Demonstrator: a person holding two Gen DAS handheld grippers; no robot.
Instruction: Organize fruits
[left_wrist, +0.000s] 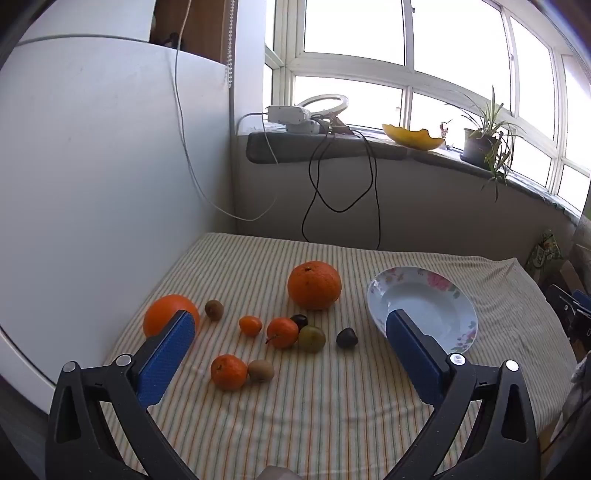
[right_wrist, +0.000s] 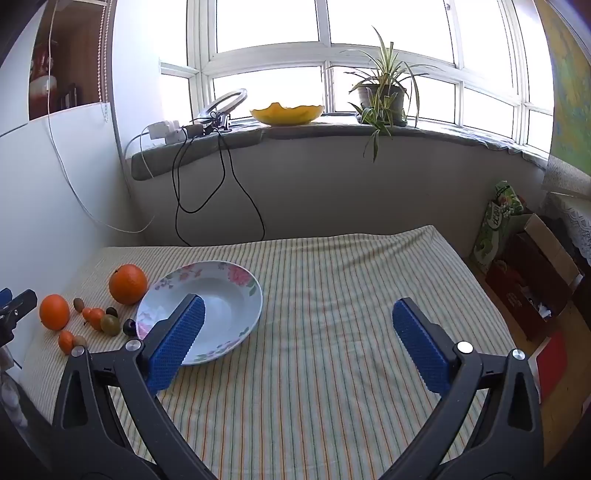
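Fruits lie on the striped cloth. A big orange (left_wrist: 314, 284) sits at the back, another orange (left_wrist: 167, 314) at the left behind my left finger. Between them lie small tangerines (left_wrist: 228, 372), kiwis (left_wrist: 260, 370), a green plum (left_wrist: 311, 338) and dark plums (left_wrist: 347, 338). An empty floral plate (left_wrist: 436, 295) stands to the right. My left gripper (left_wrist: 290, 325) is open and empty above the fruits. My right gripper (right_wrist: 297, 314) is open and empty; its left finger overlaps the plate (right_wrist: 229, 291). The fruits (right_wrist: 107, 317) lie left of the plate.
A white panel (left_wrist: 92, 177) stands along the table's left side. Cables (left_wrist: 340, 192) hang from the windowsill behind the table. A yellow bowl (right_wrist: 286, 112) and a potted plant (right_wrist: 382, 96) sit on the sill. Boxes (right_wrist: 528, 288) stand on the floor at right.
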